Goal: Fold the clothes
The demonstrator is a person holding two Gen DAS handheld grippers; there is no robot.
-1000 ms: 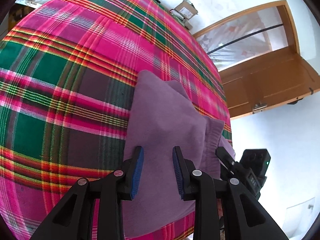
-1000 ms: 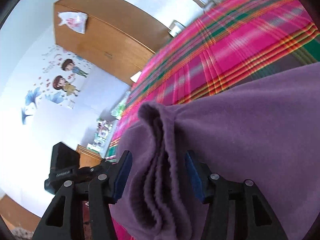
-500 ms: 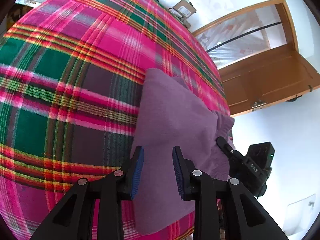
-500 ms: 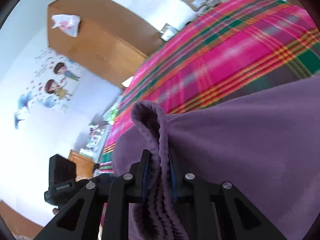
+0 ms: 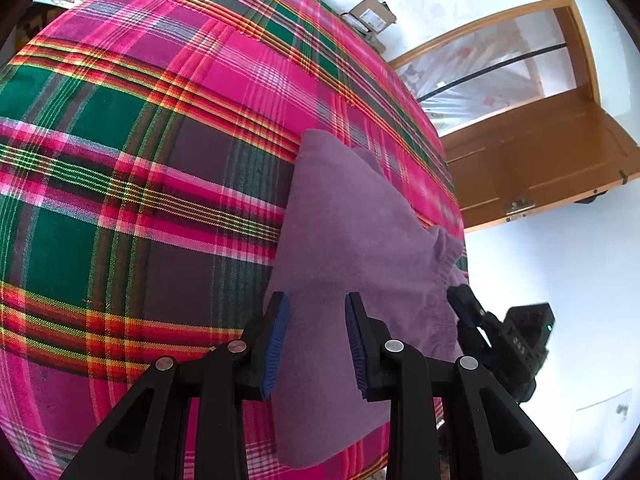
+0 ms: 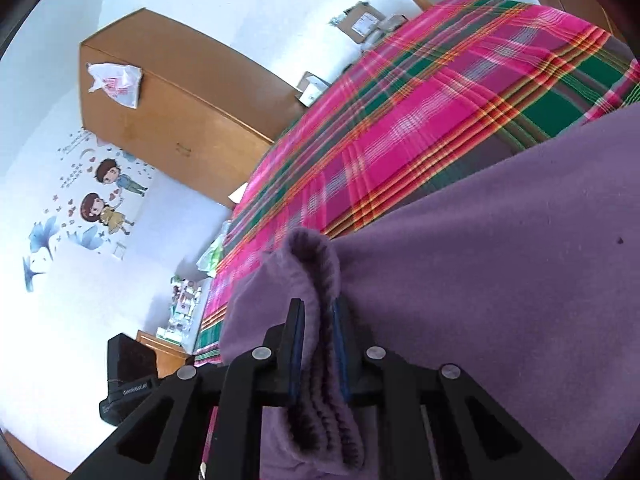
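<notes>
Right gripper [image 6: 318, 320] jaws closing, pinching the ribbed waistband of the purple garment [image 5: 352, 240]. Left gripper [image 5: 316, 320] jaws part-open above the cloth, gripping nothing. Garment lies at the near edge of the plaid bedspread [image 5: 140, 140].

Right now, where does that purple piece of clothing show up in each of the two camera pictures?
Left wrist view: the purple garment lies centre to lower right on the plaid blanket, reaching under this gripper's fingers.
Right wrist view: it fills the right and lower middle; its ribbed edge is bunched between the right gripper fingers, which are closing on it.
Shared landmark: the pink and green plaid blanket, plus the cardboard box by the wall.
</notes>
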